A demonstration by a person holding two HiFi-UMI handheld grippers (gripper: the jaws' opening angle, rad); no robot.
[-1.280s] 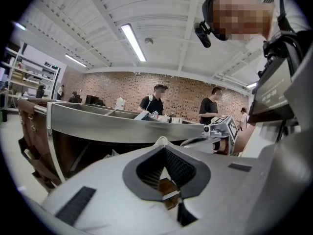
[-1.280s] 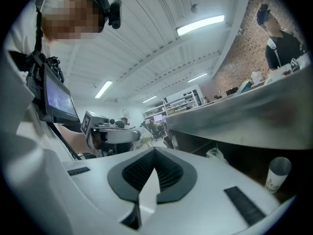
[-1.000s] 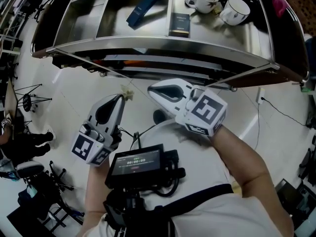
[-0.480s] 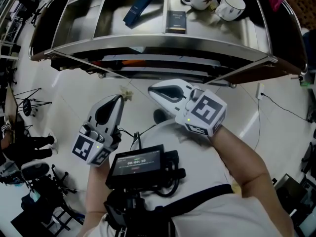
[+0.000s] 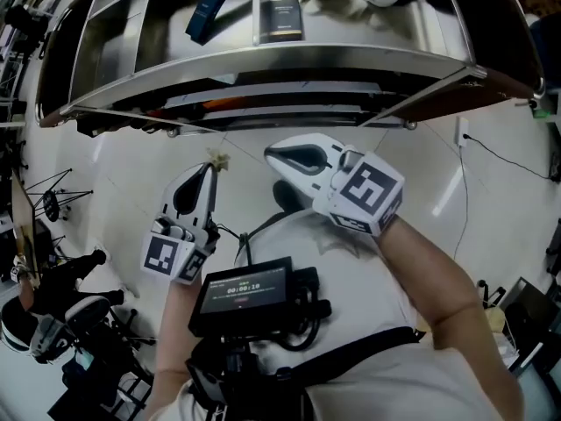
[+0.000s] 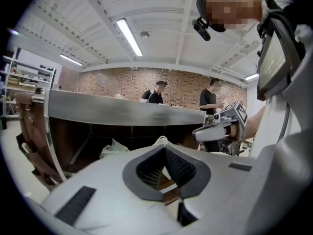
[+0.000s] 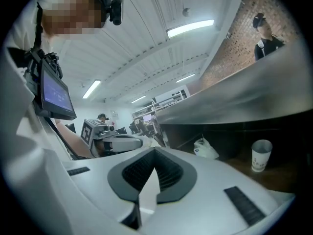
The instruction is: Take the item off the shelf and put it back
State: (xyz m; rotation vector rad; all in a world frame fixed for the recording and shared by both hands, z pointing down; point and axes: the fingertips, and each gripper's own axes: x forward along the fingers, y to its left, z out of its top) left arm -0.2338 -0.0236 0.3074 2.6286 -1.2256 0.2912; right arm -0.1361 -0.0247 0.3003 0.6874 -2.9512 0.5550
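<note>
Both left gripper (image 5: 210, 167) and right gripper (image 5: 271, 154) are pinched shut, empty, below the steel shelf (image 5: 368, 58); nothing is picked yet, so one must rise, open and reach the blue box (image 5: 209, 7) beyond my fingertips.

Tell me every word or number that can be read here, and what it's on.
"00:00:18", last digits uncertain: chest screen.
Black box on the shelf: print too small to read.
Marker cubes: black-and-white square patterns, no letters.
White bag under the shelf: blue print, too blurred to read.
</note>
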